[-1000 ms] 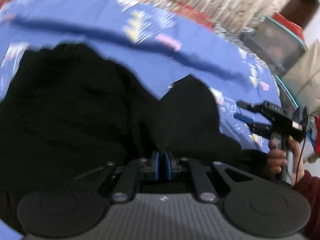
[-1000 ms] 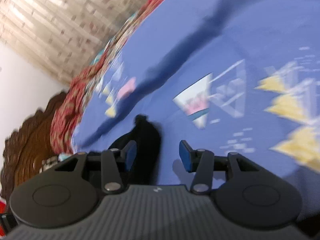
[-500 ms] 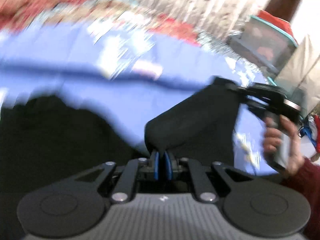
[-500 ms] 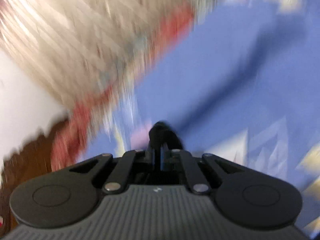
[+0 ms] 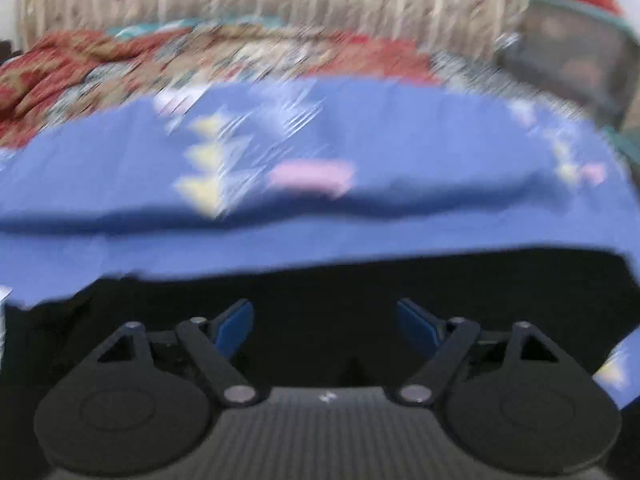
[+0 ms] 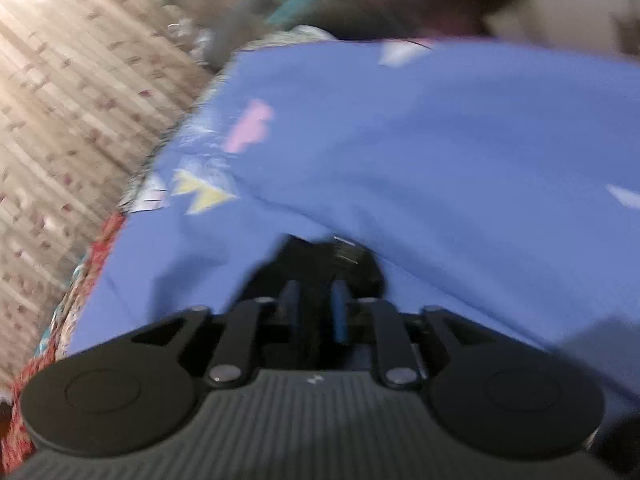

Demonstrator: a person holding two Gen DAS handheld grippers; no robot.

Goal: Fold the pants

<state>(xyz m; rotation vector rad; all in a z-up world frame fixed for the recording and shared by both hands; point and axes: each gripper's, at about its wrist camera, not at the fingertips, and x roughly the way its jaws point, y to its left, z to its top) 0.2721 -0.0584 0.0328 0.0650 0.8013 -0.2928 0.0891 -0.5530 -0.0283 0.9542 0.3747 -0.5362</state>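
One fold reads as laid — your left hand-held gripper (image 5: 325, 326), jaws just spread, hangs empty over the black pants (image 5: 360, 280) on the blue bedsheet (image 5: 400, 140), while your right hand-held gripper (image 6: 316, 306), jaws just parting, has black cloth between them — further folds likely remain.

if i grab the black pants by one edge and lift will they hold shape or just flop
Probably flop: the black pants lie limp and flat on the blue sheet, following its surface. They likely slide easily rather than roll or tip. The left tongs have just been opening, with dark cloth under them, so a thin pinch seems enough.
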